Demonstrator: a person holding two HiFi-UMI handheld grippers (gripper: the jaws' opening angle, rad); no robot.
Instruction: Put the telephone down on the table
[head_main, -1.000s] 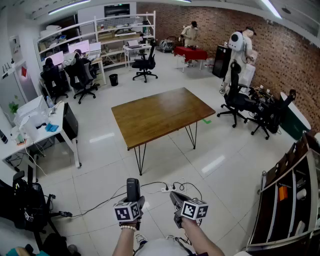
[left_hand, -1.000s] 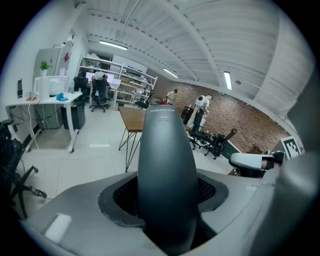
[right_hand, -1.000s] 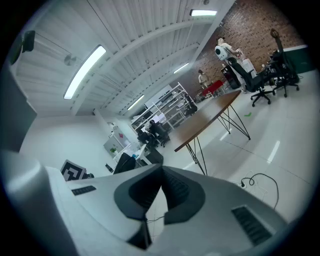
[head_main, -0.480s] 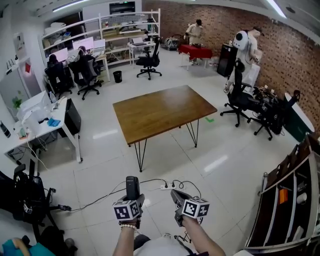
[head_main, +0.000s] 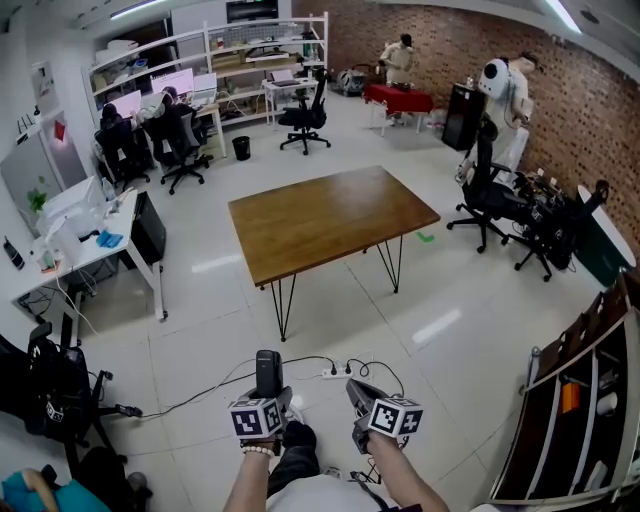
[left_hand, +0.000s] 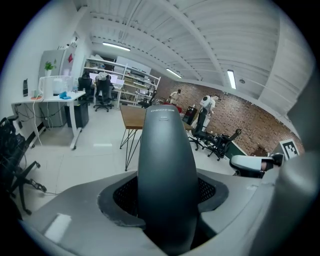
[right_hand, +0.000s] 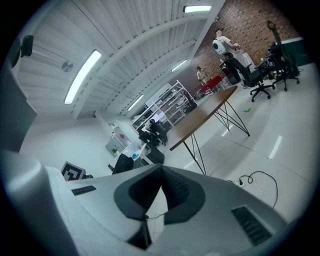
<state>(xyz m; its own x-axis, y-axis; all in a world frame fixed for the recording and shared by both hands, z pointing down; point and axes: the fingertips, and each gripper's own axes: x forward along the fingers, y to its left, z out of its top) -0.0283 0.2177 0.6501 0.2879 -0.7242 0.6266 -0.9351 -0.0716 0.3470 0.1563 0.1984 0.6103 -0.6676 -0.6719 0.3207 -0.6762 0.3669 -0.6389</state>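
Dark grey plastic is filling the middle of the left gripper view. The slim, tapered dark grey telephone handset (left_hand: 165, 170) is standing upright between the jaws of the left gripper (head_main: 268, 392). Those jaws are pressing on its lower part from both sides, so the handset is clamped and not merely resting there. Gripping it low and keeping it upright is probably leaving most of its length free, so that one end can meet a surface first when it is put down.

The telephone is hanging over the pale tiled floor, well apart from the brown rectangular wooden table (head_main: 330, 215) with thin black hairpin legs. It is on the near side of the table's closest corner. Nothing is lying on the tabletop, so any part of it should serve for the set-down. Judging by that gap, the carry is under way and the placing has not begun.

The right gripper (head_main: 356, 390) is riding level with the left one, equally far from the table. Its jaws are meeting at the tips with nothing between them. It seems to be kept shut and idle because one grip is enough for so light a thing. A white power strip with black cables (head_main: 335, 377) is lying on the floor between the table and the grippers, and the person will likely be stepping over it.
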